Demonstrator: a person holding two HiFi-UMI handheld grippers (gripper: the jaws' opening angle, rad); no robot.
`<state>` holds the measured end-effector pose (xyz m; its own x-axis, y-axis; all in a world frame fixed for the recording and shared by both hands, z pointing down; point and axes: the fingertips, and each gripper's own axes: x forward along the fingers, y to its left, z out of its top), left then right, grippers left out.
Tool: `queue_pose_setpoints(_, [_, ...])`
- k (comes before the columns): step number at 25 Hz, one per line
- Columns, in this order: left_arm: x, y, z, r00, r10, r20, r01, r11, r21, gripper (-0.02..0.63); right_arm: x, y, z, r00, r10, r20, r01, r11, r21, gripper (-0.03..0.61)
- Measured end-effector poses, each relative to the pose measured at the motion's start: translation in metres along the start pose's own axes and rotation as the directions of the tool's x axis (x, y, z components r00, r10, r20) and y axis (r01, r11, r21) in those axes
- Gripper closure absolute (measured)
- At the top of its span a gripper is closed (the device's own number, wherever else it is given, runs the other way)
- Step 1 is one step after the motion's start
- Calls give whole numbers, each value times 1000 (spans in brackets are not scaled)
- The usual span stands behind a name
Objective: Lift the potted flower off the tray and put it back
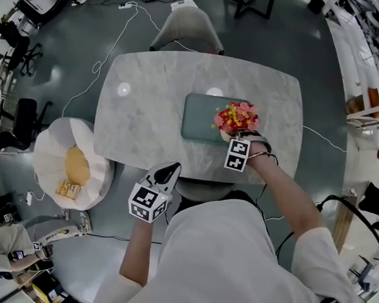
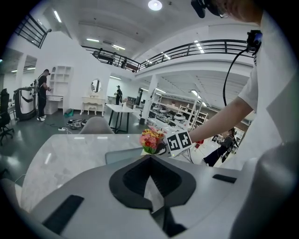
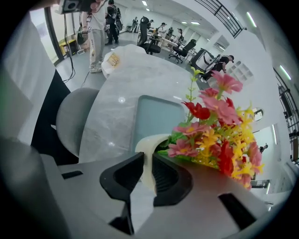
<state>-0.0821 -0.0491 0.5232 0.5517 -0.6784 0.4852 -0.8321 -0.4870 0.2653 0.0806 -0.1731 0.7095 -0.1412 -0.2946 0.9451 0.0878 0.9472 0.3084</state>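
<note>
The potted flower [image 1: 236, 118] has red, pink and yellow blooms in a cream pot [image 3: 145, 150]. It is over the right end of the grey-green tray [image 1: 201, 119] on the marble table [image 1: 141, 105]. Whether the pot rests on the tray I cannot tell. My right gripper [image 3: 147, 161] points steeply down from the near side, shut on the pot's rim, with one pad inside and one outside. My left gripper [image 1: 172, 169] hovers by the table's near edge, well left of the tray, shut with nothing held. In the left gripper view the flower [image 2: 150, 139] stands ahead of it.
A grey chair [image 1: 187, 27] stands at the table's far side and a round grey seat [image 1: 203, 190] is tucked under the near edge. A white floor cushion [image 1: 72, 165] holding yellow items lies to the left. Cables run across the floor.
</note>
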Motion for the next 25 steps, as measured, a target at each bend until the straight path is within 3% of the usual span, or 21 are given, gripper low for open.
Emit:
queue_pose_setpoints(18, [27, -6, -2, 999, 11, -51, -13, 999, -37, 611, 52, 7, -41, 997, 55, -48, -45, 981, 191, 515])
queue_pose_setpoints(25, [29, -7, -10, 997, 33, -73, -38, 997, -63, 611, 66, 1, -39, 998, 26, -61, -13, 979, 205, 515])
